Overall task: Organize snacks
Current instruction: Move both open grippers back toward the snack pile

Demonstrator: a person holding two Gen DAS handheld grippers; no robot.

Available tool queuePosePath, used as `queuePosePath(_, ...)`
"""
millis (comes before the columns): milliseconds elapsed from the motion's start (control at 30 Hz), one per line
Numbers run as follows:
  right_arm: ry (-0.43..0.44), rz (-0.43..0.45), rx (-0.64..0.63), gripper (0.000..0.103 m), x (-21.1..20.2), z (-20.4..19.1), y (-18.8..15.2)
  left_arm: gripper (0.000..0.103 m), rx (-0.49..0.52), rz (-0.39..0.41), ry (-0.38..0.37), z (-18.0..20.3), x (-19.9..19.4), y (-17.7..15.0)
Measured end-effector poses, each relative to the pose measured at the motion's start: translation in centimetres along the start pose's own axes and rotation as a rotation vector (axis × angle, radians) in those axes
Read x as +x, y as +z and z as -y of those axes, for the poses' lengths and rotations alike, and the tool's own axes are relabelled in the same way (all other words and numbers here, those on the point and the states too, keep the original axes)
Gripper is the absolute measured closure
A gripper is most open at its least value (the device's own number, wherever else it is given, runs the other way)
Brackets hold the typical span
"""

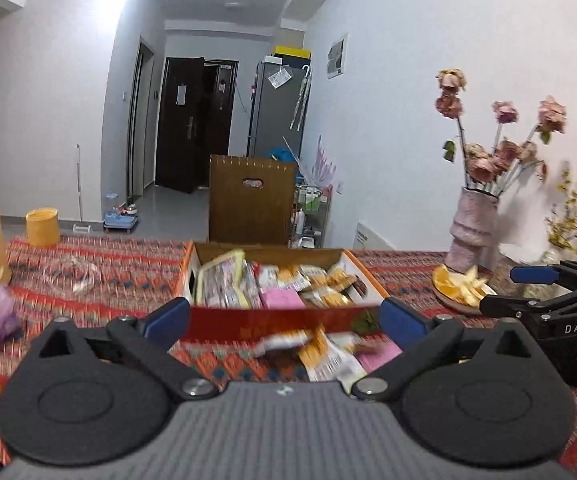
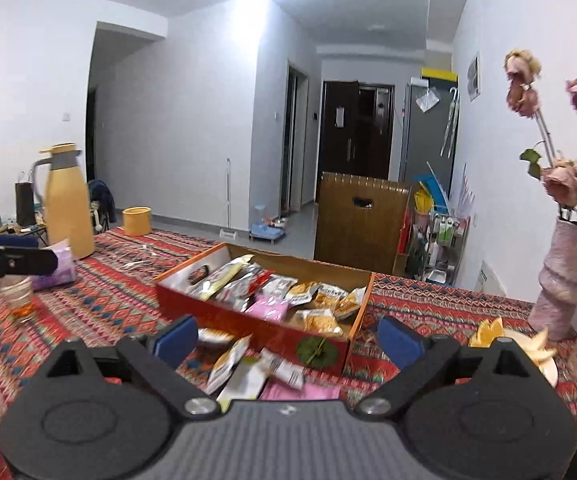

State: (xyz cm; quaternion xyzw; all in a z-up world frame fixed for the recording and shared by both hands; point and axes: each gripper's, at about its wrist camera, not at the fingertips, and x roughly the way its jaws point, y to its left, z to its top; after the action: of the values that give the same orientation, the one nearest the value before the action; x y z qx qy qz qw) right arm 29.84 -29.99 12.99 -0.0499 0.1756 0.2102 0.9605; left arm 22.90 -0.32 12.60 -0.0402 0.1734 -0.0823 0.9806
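An open red cardboard box (image 1: 272, 322) (image 2: 256, 326) holds several snack packets (image 1: 288, 284) (image 2: 288, 296) on the patterned tablecloth. Loose packets (image 1: 328, 350) (image 2: 248, 372) lie on the cloth just in front of the box. My left gripper (image 1: 284, 320) is open and empty, hovering above the loose packets near the box's front wall. My right gripper (image 2: 288, 338) is open and empty, above the loose packets at the box's near corner. The right gripper also shows at the right edge of the left wrist view (image 1: 548, 292).
A yellow thermos (image 2: 68, 204), a yellow cup (image 2: 137, 221), a glass with amber liquid (image 2: 18, 298) and a purple packet (image 2: 58, 266) stand at left. A pink vase of dried roses (image 2: 568, 280) and a plate of orange slices (image 1: 462, 286) stand at right.
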Motion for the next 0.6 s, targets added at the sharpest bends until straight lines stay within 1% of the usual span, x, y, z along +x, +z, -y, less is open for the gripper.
queuePosePath(100,-0.002,0.015,0.028,0.002,-2.9,-1.4,-2.7,0.000,0.008,-0.020,-0.035,1.0,-2.3,-2.9)
queuePosePath(167,-0.016,0.013,0.070,0.001,-4.5,-2.3,-5.1,0.000,0.013,-0.023,-0.052,1.6,-3.7,-5.0)
queuePosePath(267,-0.048,0.005,0.102,0.001,-6.2,-3.7,-8.3,0.000,0.033,-0.085,-0.052,2.4,-4.6,-7.7)
queuePosePath(333,-0.052,0.000,0.115,0.001,-6.9,-4.7,-10.2,0.000,0.042,-0.126,-0.044,2.8,-4.6,-9.0)
queuePosePath(400,-0.034,-0.019,0.152,0.001,-7.4,-5.1,-11.9,0.000,0.038,-0.159,-0.023,2.9,-4.2,-9.9)
queuePosePath(467,0.002,-0.063,0.179,0.001,-7.2,-5.3,-13.3,0.000,0.031,-0.192,-0.011,3.1,-3.6,-10.3)
queuePosePath(533,-0.009,-0.088,0.174,0.001,-7.2,-5.5,-14.1,0.000,0.037,-0.213,-0.016,3.1,-3.3,-10.5)
queuePosePath(600,-0.012,-0.096,0.189,0.001,-7.1,-5.1,-14.6,0.000,0.049,-0.212,-0.019,3.5,-3.0,-10.4)
